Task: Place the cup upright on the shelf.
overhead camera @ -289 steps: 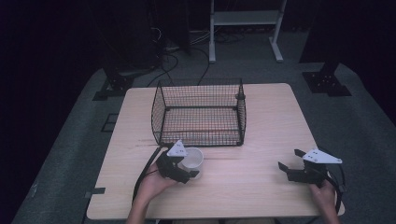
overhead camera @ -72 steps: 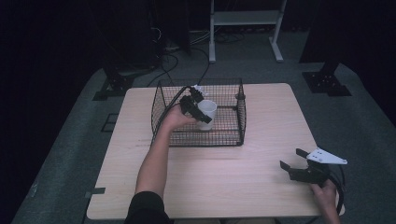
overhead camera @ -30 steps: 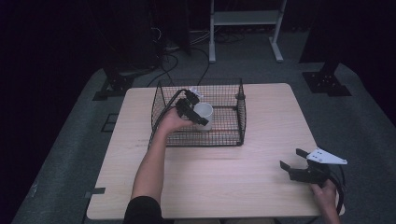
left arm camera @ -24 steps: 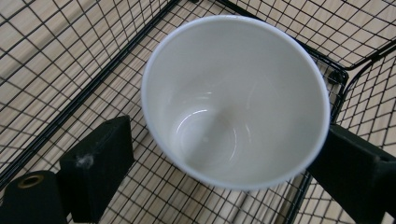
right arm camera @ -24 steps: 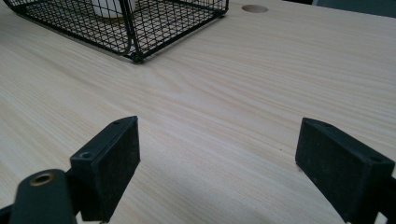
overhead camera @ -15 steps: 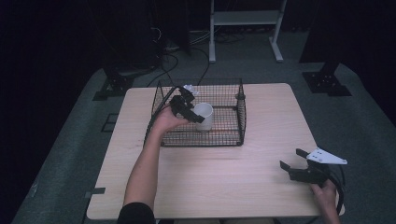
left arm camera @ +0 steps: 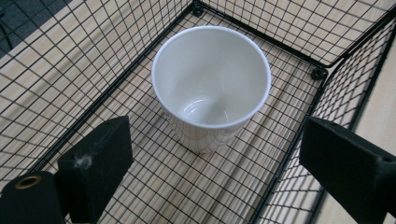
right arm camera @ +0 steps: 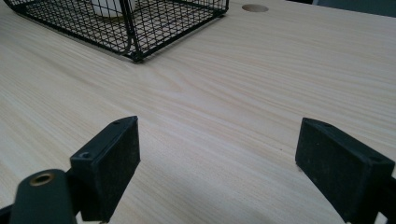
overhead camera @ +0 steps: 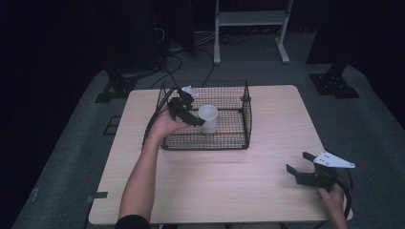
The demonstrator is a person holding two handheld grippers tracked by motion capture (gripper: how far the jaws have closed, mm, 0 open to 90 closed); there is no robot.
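Observation:
A white cup (overhead camera: 208,119) stands upright on the floor of the black wire basket (overhead camera: 205,143), near its middle. My left gripper (overhead camera: 195,119) hovers inside the basket just left of the cup. In the left gripper view the empty cup (left arm camera: 212,88) sits ahead of the left gripper (left arm camera: 215,151), whose jaws have just been opening and stand wide apart, touching nothing. My right gripper (overhead camera: 297,162) rests open near the table's front right corner. The right gripper view shows the right gripper (right arm camera: 217,140) over bare wood.
The basket stands at the back middle of the light wooden table (overhead camera: 215,186). In the right gripper view its corner (right arm camera: 135,46) lies ahead to the left, and a round hole (right arm camera: 255,8) marks the tabletop farther back. Dark floor, cables and a stand lie beyond.
The cup went from the table's front into the basket in my left gripper. That gripper has let it go and drawn back up and to the left. The right gripper has stayed put.

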